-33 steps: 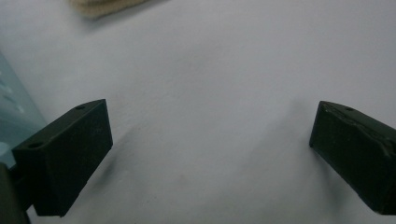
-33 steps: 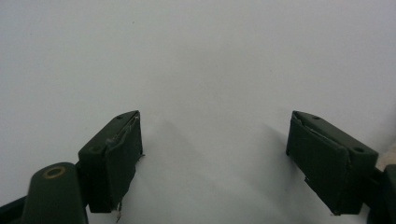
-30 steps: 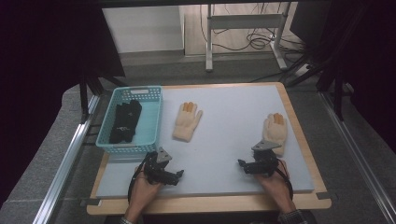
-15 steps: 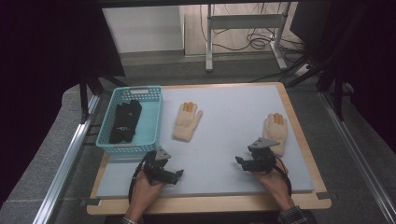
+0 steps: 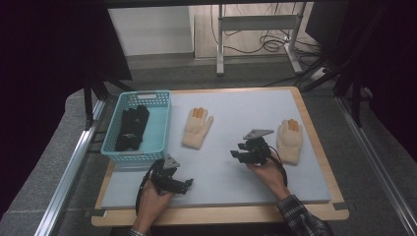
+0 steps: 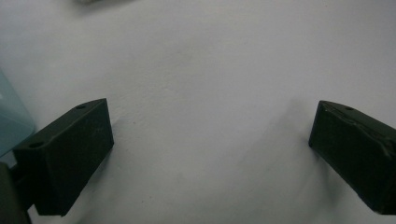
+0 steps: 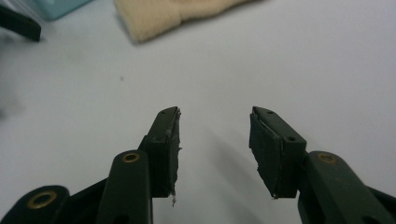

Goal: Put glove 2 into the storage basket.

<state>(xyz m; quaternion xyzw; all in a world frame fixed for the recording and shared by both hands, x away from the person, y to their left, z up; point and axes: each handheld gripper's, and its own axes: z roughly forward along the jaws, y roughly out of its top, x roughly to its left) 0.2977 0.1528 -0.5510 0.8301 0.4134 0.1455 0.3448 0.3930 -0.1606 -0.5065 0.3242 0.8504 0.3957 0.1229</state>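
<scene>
The right claw (image 5: 244, 151), empty and narrowing at frame centre, is turning toward the middle glove (image 5: 197, 128); the left claw (image 5: 183, 184) is waiting released.

I am keeping my left gripper (image 5: 184, 184) low near the front edge, its jaws standing wide apart with nothing between them, my left hand (image 5: 153, 196) wrapped around its body and the cable looping beside my wrist. My right gripper (image 5: 239, 155) is pointing toward my left, its jaws having just been closing to a narrower gap, still apart and gripping nothing. My right hand (image 5: 268, 167) is cradling it from below, with a plaid sleeve (image 5: 300, 219) covering that forearm.
</scene>
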